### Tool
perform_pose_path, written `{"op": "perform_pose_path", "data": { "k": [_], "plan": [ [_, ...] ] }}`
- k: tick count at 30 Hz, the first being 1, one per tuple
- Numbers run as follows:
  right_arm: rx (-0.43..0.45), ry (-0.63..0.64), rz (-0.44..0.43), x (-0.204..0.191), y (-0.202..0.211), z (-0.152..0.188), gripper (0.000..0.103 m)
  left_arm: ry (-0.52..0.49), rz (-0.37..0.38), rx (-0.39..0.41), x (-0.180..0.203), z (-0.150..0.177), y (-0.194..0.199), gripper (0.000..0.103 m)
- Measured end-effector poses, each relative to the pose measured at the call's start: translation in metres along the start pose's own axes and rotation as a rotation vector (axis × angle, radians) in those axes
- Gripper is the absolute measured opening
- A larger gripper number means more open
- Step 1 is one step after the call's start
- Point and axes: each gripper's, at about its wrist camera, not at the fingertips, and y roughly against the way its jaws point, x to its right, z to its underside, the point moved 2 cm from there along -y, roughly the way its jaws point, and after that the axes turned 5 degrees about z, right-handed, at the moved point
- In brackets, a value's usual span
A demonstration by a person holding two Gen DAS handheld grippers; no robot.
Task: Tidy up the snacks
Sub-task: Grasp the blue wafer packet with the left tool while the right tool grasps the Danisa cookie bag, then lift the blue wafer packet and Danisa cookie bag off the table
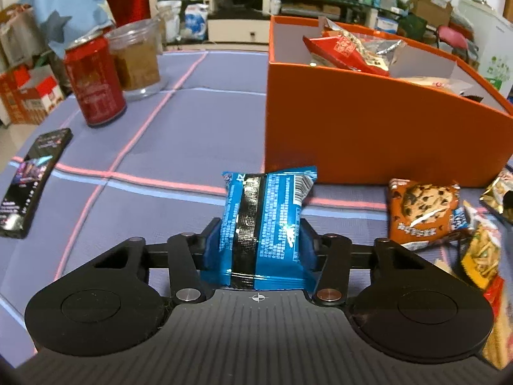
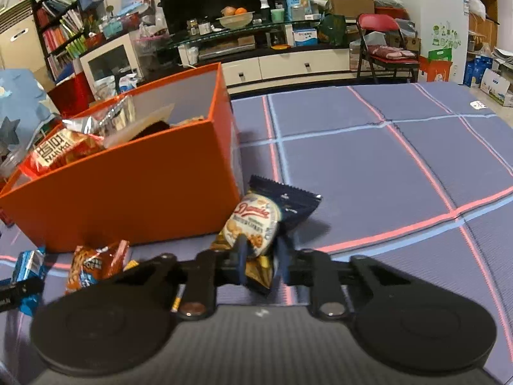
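A blue snack packet (image 1: 263, 224) with a black seam sits between the pads of my left gripper (image 1: 259, 240), which is shut on it just in front of the orange box (image 1: 368, 134). In the right wrist view my right gripper (image 2: 261, 250) is shut on a dark blue cookie packet (image 2: 259, 221) beside the near corner of the orange box (image 2: 128, 199). The box holds a red packet (image 1: 343, 51) and a silver one. A brown chocolate-chip cookie packet (image 1: 420, 211) lies on the mat to the right of the left gripper.
A red soda can (image 1: 93, 83), a glass jar (image 1: 138, 61) and a black carton (image 1: 29, 183) stand on the left of the purple checked mat (image 2: 384, 166). Loose packets lie at the right (image 1: 481, 250), and an orange packet (image 2: 93, 266) lies left of the right gripper.
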Motion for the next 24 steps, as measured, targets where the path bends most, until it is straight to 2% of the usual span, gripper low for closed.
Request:
{"op": "perform_pose_path", "data": {
  "k": [4, 9, 14, 19, 20, 21, 22, 23, 24],
  "plan": [
    [0.013, 0.028, -0.004, 0.000, 0.006, -0.001, 0.012, 0.016, 0.036, -0.008, 0.000, 0.000, 0.007, 0.044],
    [0.009, 0.021, -0.029, 0.001, 0.011, 0.001, 0.009, -0.002, 0.046, 0.016, 0.001, 0.002, 0.018, 0.044],
    [-0.041, -0.091, -0.111, 0.013, 0.010, 0.003, 0.010, -0.013, 0.055, 0.005, 0.004, 0.004, 0.020, 0.044],
    [-0.038, -0.006, -0.053, 0.017, 0.034, 0.006, 0.010, -0.002, 0.061, 0.003, 0.002, 0.003, 0.022, 0.044],
    [-0.026, 0.007, -0.047, 0.018, 0.038, 0.005, 0.018, 0.004, 0.061, 0.002, 0.001, 0.003, 0.022, 0.044],
    [-0.002, 0.001, -0.041, 0.019, 0.042, 0.002, 0.042, 0.008, 0.062, 0.004, 0.000, 0.002, 0.022, 0.044],
    [0.024, -0.019, -0.016, 0.023, 0.044, 0.000, 0.057, 0.008, 0.064, 0.006, -0.001, 0.001, 0.023, 0.044],
    [0.047, -0.045, 0.001, 0.024, 0.044, -0.001, 0.093, 0.006, 0.065, 0.008, -0.001, 0.001, 0.023, 0.044],
    [0.066, -0.086, 0.017, 0.025, 0.045, -0.001, 0.098, 0.002, 0.064, 0.009, 0.000, 0.001, 0.023, 0.044]
  ]
}}
